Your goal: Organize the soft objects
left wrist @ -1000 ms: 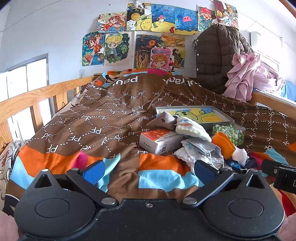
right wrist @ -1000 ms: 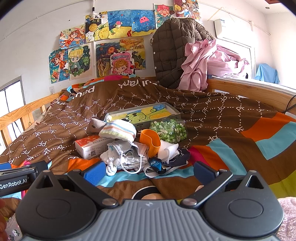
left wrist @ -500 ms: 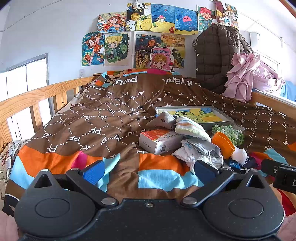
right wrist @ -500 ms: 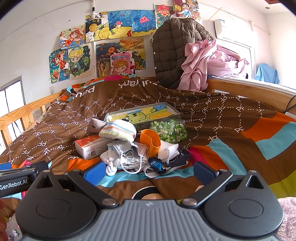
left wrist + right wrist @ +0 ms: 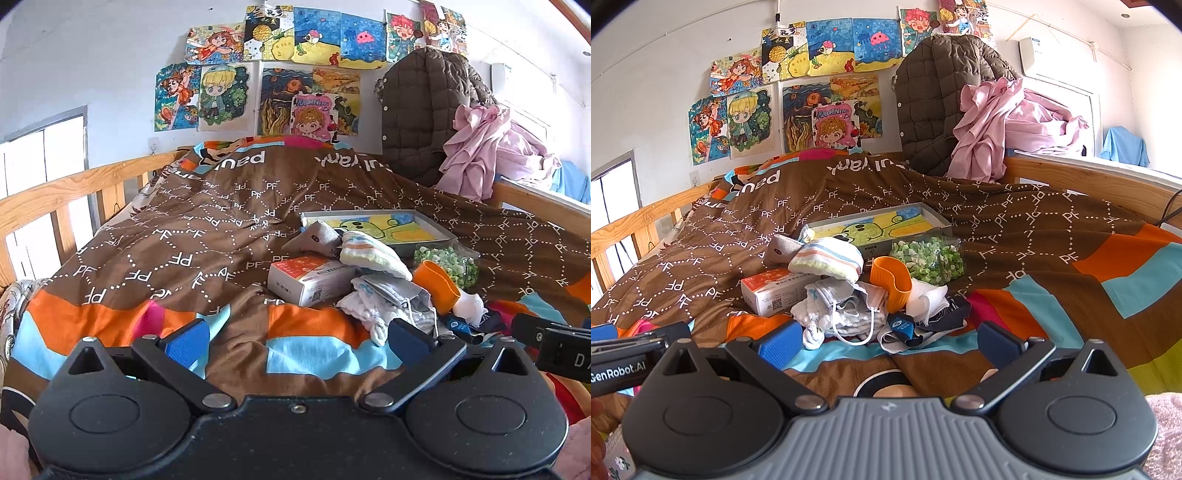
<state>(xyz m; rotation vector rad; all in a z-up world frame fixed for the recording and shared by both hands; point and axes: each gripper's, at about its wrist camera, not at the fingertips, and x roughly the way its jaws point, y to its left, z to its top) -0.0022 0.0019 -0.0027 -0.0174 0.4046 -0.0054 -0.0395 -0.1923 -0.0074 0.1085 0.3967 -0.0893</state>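
A heap of soft things lies on the bed's brown quilt [image 5: 177, 236]: a striped folded cloth [image 5: 827, 258], white face masks [image 5: 846, 314], a grey pouch [image 5: 317, 238], white tissue [image 5: 927, 299] and dark socks [image 5: 916, 328]. Mixed in are an orange cup [image 5: 890, 282], an orange-and-white box [image 5: 772, 291] and a bag of green bits [image 5: 929, 258]. My left gripper [image 5: 295, 341] is open, held low, short of the heap and to its left. My right gripper [image 5: 886, 343] is open too, just short of the masks. Neither holds anything.
A shallow grey tray [image 5: 938, 216] with a cartoon picture sits behind the heap. Wooden rails [image 5: 55, 192] edge the bed on the left and right. A brown padded coat [image 5: 934, 96] and pink cloth [image 5: 1008, 122] hang at the back right. Drawings cover the wall.
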